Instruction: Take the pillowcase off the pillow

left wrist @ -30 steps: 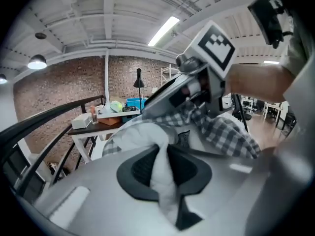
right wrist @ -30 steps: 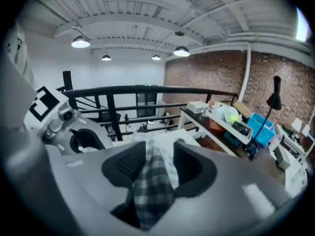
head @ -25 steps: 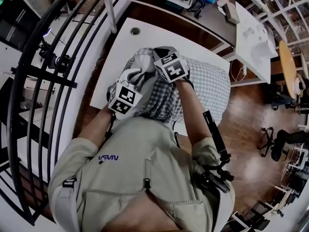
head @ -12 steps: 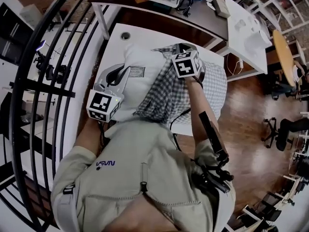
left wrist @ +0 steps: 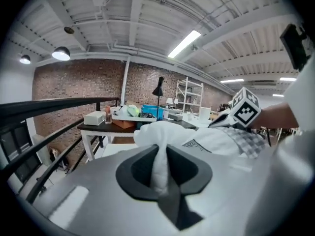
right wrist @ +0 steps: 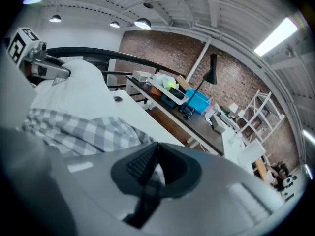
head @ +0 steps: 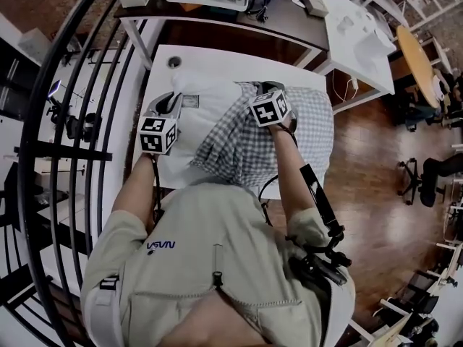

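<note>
A white pillow (head: 206,107) lies on the white table (head: 224,58), its left half bare. The grey-checked pillowcase (head: 249,150) covers its right part and bunches toward me. My left gripper (head: 172,98) is shut on a corner of the pillow; its jaws have just been opening slightly, with white fabric (left wrist: 160,159) still pinched between them. My right gripper (head: 265,87) is shut on the pillowcase's edge, and a bit of checked cloth (right wrist: 156,173) shows between its jaws. In the left gripper view the right gripper's marker cube (left wrist: 244,107) sits beyond the pillow (left wrist: 206,139).
A dark desk (head: 289,20) with a tray and a blue box stands behind the table. A black curved railing (head: 79,85) runs along the left. Another white table (head: 358,31) and wooden floor (head: 369,143) lie to the right.
The grippers have pulled apart, the left one going left with the pillow corner and the right one right with the pillowcase. More bare white pillow shows now.
</note>
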### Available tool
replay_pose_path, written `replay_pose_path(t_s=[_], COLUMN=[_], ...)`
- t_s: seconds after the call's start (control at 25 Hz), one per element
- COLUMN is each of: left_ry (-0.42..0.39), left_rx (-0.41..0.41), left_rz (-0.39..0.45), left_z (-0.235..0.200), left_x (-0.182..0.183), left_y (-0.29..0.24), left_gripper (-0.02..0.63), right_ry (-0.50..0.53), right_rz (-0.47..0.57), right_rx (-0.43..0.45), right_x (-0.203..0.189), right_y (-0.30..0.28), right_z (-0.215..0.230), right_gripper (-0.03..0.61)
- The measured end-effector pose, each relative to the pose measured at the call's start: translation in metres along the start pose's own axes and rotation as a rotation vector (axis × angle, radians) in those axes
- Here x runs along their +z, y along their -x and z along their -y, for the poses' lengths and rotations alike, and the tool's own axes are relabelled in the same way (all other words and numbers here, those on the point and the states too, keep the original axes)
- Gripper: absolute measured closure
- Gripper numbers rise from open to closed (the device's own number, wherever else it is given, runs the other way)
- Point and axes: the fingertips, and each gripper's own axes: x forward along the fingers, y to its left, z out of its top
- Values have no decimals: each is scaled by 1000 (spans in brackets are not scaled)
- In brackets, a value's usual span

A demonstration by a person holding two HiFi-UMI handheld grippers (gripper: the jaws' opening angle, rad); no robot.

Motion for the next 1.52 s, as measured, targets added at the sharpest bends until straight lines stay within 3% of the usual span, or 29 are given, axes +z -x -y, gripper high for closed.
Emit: replay_pose_path(t_s=[0.16, 0.28, 0.44, 0.68, 0.84, 1.0, 1.08, 1.12, 1.2, 1.36, 1.52], left_ry=[-116, -134, -84, 31, 77, 63, 7, -27, -61, -35, 14], left_rx=[34, 33, 16, -69, -122, -164, -176, -181, -195, -211, -187], left_rz=[22, 44, 59, -133, -218, -326, -369, -374, -341, -195, -42], left_z=[0, 4, 11, 37, 53, 65, 68, 70, 74, 75, 62], left_x=[12, 21, 12, -69, -104, -137, -148, -148, -134, -79, -17], left_y=[0, 25, 82, 128, 128, 112, 103, 101, 98, 101, 107], left_gripper=[479, 428, 412, 343, 342, 345, 415, 492, 591, 600, 600], right_ry=[-58, -157, -217, -258, -291, -226, -149, -100, -12, 32, 9], right_rz=[91, 197, 269, 234, 218, 180, 131, 104, 71, 107, 139], right_rx=[-9, -12, 40, 172, 243, 269, 251, 227, 162, 41, -101], right_x=[16, 31, 25, -17, -27, -34, -46, -53, -63, -55, -47], right_y=[21, 59, 111, 156, 162, 161, 150, 143, 135, 147, 173], right_z=[5, 0, -41, -135, -183, -218, -232, -236, -235, -209, -154], right_gripper=[517, 508, 508, 457, 413, 358, 337, 337, 367, 535, 569])
